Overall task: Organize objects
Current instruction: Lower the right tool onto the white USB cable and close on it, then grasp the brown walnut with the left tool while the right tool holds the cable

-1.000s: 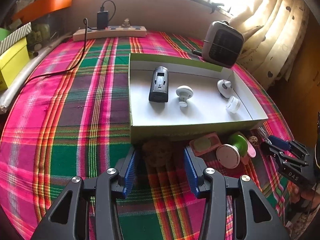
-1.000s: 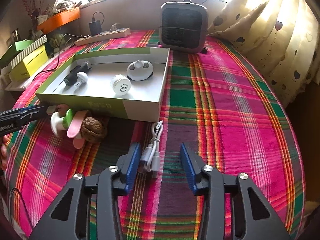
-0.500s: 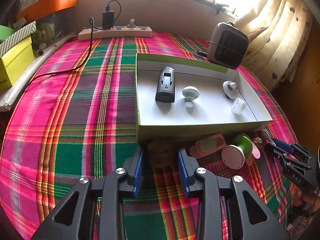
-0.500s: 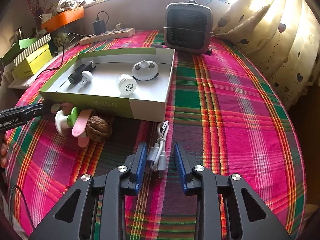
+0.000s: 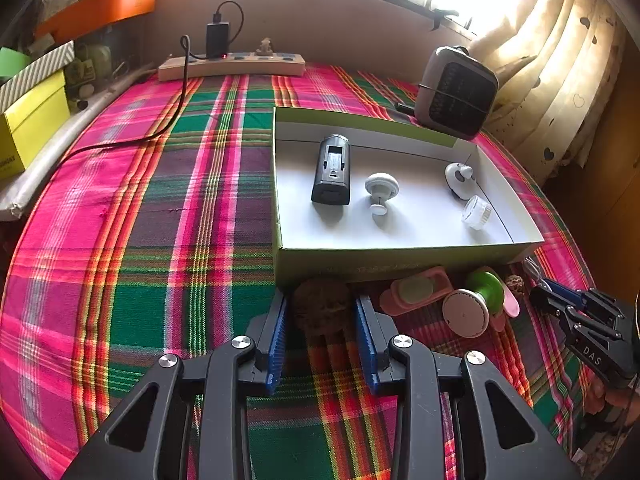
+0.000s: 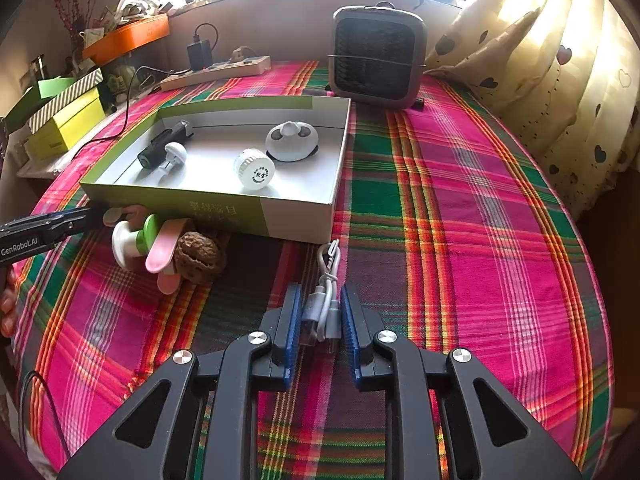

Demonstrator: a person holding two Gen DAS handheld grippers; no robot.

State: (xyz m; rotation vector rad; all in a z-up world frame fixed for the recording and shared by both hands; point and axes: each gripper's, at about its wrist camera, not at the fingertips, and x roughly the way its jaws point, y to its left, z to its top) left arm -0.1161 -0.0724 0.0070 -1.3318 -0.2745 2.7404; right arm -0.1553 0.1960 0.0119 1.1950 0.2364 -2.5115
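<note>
The left gripper (image 5: 322, 316) is clamped on a wrinkled brown walnut (image 5: 320, 310) right against the green cardboard box (image 5: 400, 264) wall. The right gripper (image 6: 320, 320) pinches a coiled white USB cable (image 6: 326, 292) near the box corner. Wide plaid tablecloth (image 6: 480, 220) lies bare to its right.

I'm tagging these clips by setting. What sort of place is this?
Probably a lived-in room at home, not a lab: a table under a plaid tablecloth by a sunlit window, heart-print curtains, a small fan heater, and a power strip with a charger plugged in.
</note>
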